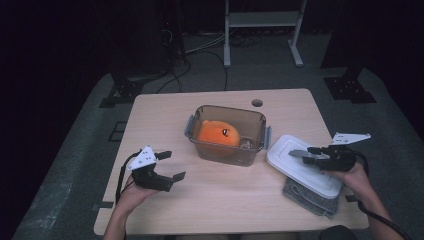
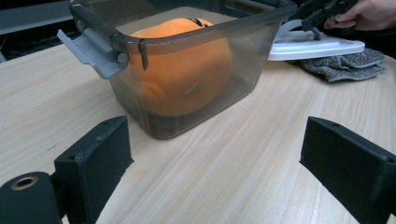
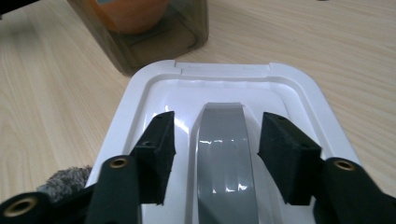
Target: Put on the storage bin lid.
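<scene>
Light wood table [image 1: 165, 120], smoky tub [image 1: 227, 150], grey cloth [image 1: 307, 199]

So the container [image 1: 227, 135] is sitting mid-table [image 1: 165, 110] with the plush toy [image 1: 218, 133] inside it. The lid [image 1: 300, 165] is lying off to its right, resting on a cloth [image 1: 310, 199], near the table's front right corner.
</scene>
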`<action>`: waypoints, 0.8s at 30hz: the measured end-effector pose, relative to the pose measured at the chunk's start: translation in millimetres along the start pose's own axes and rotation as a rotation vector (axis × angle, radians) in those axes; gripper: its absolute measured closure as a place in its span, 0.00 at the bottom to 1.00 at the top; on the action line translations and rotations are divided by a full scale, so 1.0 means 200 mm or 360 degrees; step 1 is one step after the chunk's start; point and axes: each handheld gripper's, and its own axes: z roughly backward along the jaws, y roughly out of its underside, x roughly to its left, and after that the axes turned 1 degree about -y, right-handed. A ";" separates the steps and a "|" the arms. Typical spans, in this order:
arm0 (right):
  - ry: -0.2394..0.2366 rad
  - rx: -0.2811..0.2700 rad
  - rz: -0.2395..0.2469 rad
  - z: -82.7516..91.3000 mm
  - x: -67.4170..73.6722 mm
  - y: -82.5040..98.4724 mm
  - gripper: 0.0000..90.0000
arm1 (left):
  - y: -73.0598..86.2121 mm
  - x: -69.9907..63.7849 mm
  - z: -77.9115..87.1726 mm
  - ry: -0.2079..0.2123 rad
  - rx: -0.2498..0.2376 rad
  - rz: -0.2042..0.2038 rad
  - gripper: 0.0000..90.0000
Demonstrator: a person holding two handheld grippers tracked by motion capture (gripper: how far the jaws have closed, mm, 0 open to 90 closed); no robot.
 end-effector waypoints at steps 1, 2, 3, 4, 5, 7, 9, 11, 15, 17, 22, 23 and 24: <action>0.0001 0.0001 0.0006 0.00 0.00 0.00 0.52 | 0.00 0.00 0.00 0.0000 -0.0001 0.0001 0.09; 0.0005 0.0009 0.0009 -0.01 0.00 0.00 0.54 | 0.00 0.00 0.00 0.0001 -0.0001 0.0001 0.09; 0.0010 0.0015 0.0018 -0.01 0.00 0.00 0.57 | 0.00 0.00 0.00 0.0000 -0.0001 0.0001 0.09; 0.0010 0.0019 0.0028 -0.02 0.00 0.00 0.59 | 0.00 0.00 0.00 0.0000 0.0000 -0.0001 0.09; 0.0010 0.0023 0.0032 -0.02 0.00 0.00 0.60 | 0.00 0.00 0.00 -0.0001 -0.0001 0.0000 0.09; 0.0020 0.0038 0.0044 -0.02 0.01 0.00 0.64 | 0.00 0.00 0.00 -0.0002 -0.0004 0.0002 0.09; 0.0020 0.0037 0.0047 -0.03 0.01 0.00 0.65 | 0.00 0.00 0.01 -0.0002 -0.0007 0.0002 0.09; 0.0038 0.0054 0.0058 -0.03 0.01 0.00 0.69 | 0.00 0.00 0.01 -0.0001 -0.0006 0.0002 0.09; 0.0028 0.0065 0.0066 -0.03 0.01 0.00 0.72 | 0.00 0.00 0.01 -0.0001 -0.0008 0.0004 0.09; 0.0023 0.0062 0.0057 -0.03 0.01 0.00 0.72 | 0.00 0.00 0.01 -0.0003 -0.0009 0.0002 0.09; 0.0018 0.0070 0.0055 -0.03 0.02 0.00 0.73 | -0.01 0.00 0.01 -0.0005 -0.0014 0.0000 0.09; 0.0019 0.0072 0.0052 -0.03 0.02 -0.01 0.73 | -0.01 0.00 0.01 -0.0005 -0.0014 0.0000 0.09; 0.0016 0.0075 0.0050 -0.03 0.02 -0.01 0.73 | -0.01 0.00 0.01 -0.0005 -0.0014 -0.0001 0.09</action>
